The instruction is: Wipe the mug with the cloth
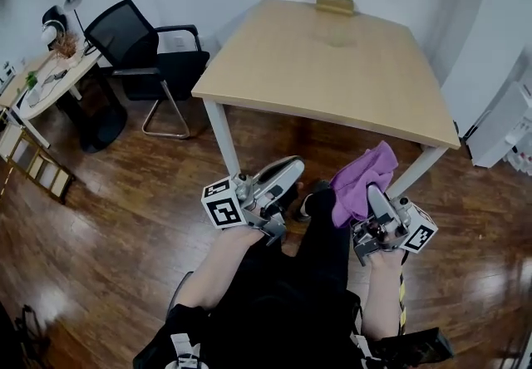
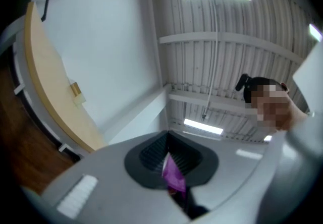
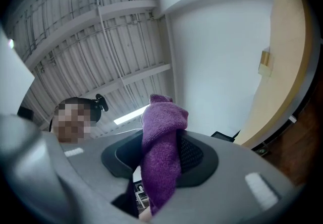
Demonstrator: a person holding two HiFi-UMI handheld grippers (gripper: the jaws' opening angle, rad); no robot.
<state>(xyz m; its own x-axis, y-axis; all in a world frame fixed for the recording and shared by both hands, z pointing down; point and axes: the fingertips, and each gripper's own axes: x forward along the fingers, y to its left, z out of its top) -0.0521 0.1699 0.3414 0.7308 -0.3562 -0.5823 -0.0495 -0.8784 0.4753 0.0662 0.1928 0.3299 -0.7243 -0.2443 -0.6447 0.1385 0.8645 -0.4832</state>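
- While it is held clear of the worktop (image 1: pixel 332 68), the purple cloth (image 1: pixel 363 179) is pinched in the right hand-held gripper (image 1: pixel 371 195). It bunches above the jaw tips and drapes down their near side.
- Right gripper view: the jaws are clenched on the cloth (image 3: pixel 162 152). A folded band of it runs up between the two dark pads and stands above them.
- Position of the cloth: in front of the worktop's near edge, over the wooden floor (image 1: pixel 108 234) and the person's dark-clad lap (image 1: pixel 320 276), right of centre in the head view.
- Left hand-held gripper (image 1: pixel 291 168): near the cloth on its left and apart from it, with the jaws slanting toward it.
- Left gripper view: the jaws are pressed together, with only a narrow seam between the pads. A thin purple sliver (image 2: pixel 174 175) shows at that seam. Whether it is nipped there or merely seen beyond cannot be told.
- Worktop: light wood on white legs, with a small tan block (image 1: pixel 334 3) at its far edge.
- Surroundings: a black office chair (image 1: pixel 145 51) stands on the floor to the worktop's left.
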